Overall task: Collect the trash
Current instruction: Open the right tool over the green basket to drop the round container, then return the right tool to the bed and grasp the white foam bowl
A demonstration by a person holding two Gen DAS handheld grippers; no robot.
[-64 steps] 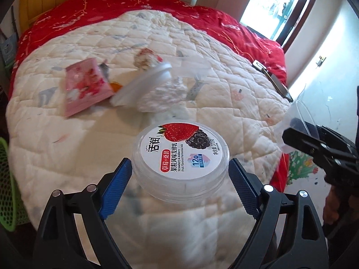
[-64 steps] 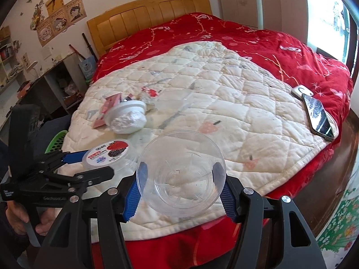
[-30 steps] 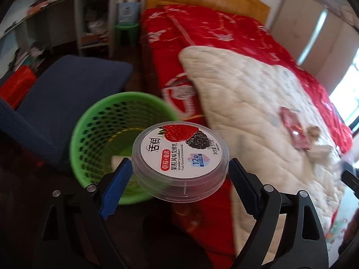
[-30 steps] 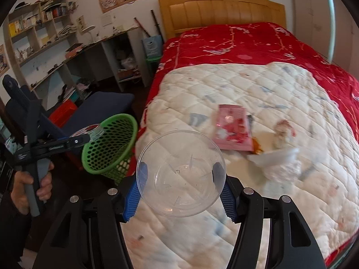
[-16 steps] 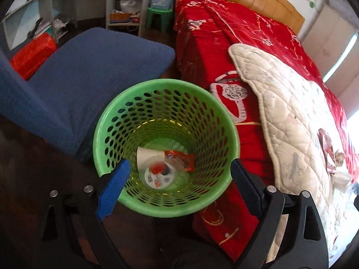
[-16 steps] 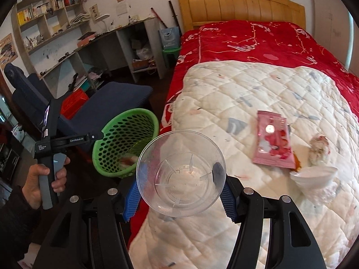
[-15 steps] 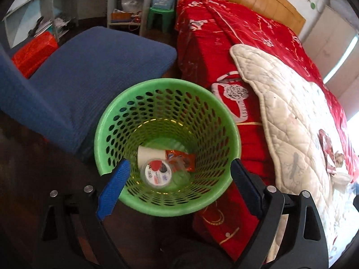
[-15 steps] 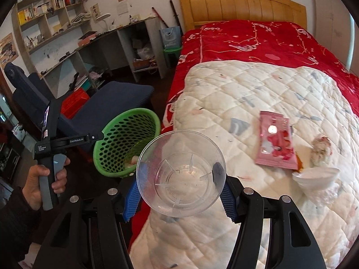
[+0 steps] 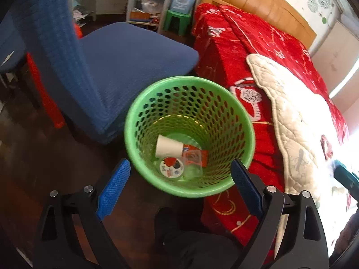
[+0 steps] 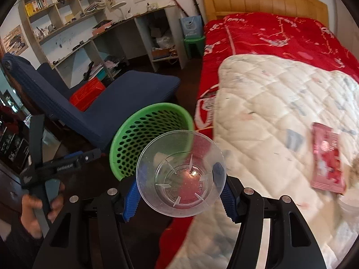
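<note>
My left gripper (image 9: 179, 186) is open and empty, just above the near rim of the green perforated basket (image 9: 139, 116). Inside the basket lie the yogurt cup (image 9: 171, 168), a white paper cup (image 9: 167, 146) and a red wrapper (image 9: 195, 157). My right gripper (image 10: 180, 191) is shut on a clear plastic cup (image 10: 180, 176), held above the bed's edge beside the green basket (image 10: 134, 139). A pink snack wrapper (image 10: 327, 159) lies on the white quilt (image 10: 280, 112). The left gripper also shows in the right wrist view (image 10: 87, 157), held in a hand.
A blue office chair (image 9: 112, 51) stands close behind the basket. The red-covered bed (image 9: 258, 51) flanks the basket on the right. A desk with shelves (image 10: 101, 33) lines the far wall. A green stool (image 9: 177, 20) stands by the headboard. The floor is dark wood.
My left gripper carried the yogurt cup from the bed over the basket and opened; the cup now lies in the basket. My right gripper, still holding the clear cup, has swung toward the basket.
</note>
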